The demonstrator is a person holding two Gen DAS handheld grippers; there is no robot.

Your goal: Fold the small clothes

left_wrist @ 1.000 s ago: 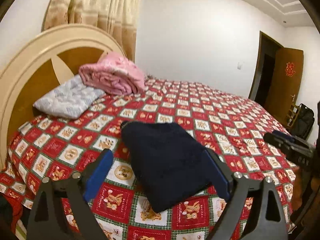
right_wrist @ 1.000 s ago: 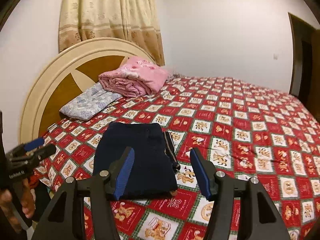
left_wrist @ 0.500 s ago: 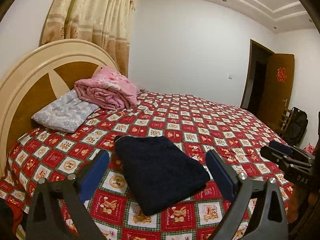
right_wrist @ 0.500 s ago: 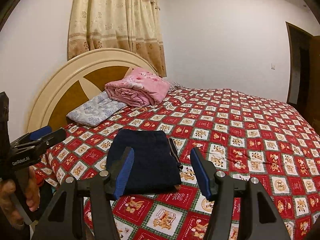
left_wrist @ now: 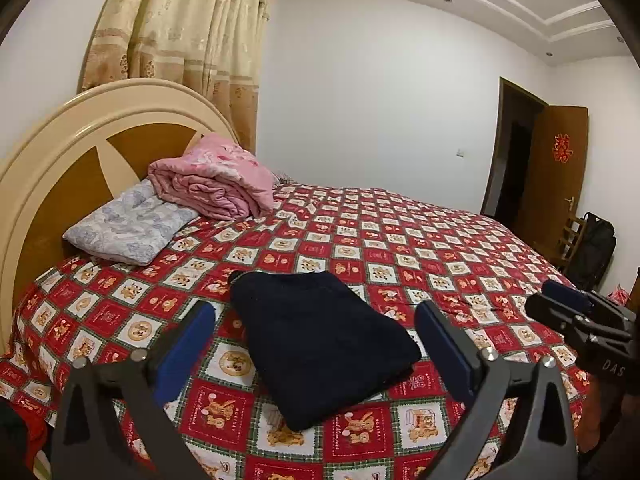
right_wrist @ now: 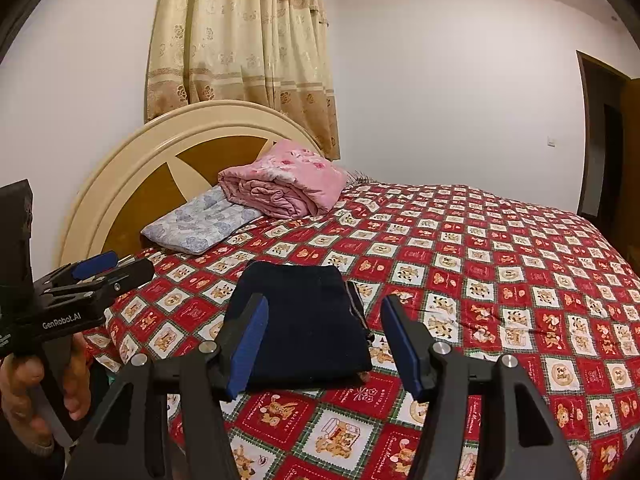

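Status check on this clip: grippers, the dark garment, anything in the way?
Left gripper open, jaws just widened, empty. Right gripper open, empty. Navy garment folded flat on bedspread, untouched. Nothing blocking.

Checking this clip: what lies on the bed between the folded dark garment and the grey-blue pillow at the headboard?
Only bare bedspread. In both wrist views, nothing lies on the red patchwork between the folded dark garment and the pillow.

A wide bed (left_wrist: 420, 240) fills the room, covered by a red, white and green checked spread printed with teddy bears. A folded dark navy garment (left_wrist: 320, 344) lies flat near its front edge. By the curved headboard, a pale floral pillow (left_wrist: 124, 228) lies, with a rolled pink blanket (left_wrist: 216, 184) partly overlapping it.
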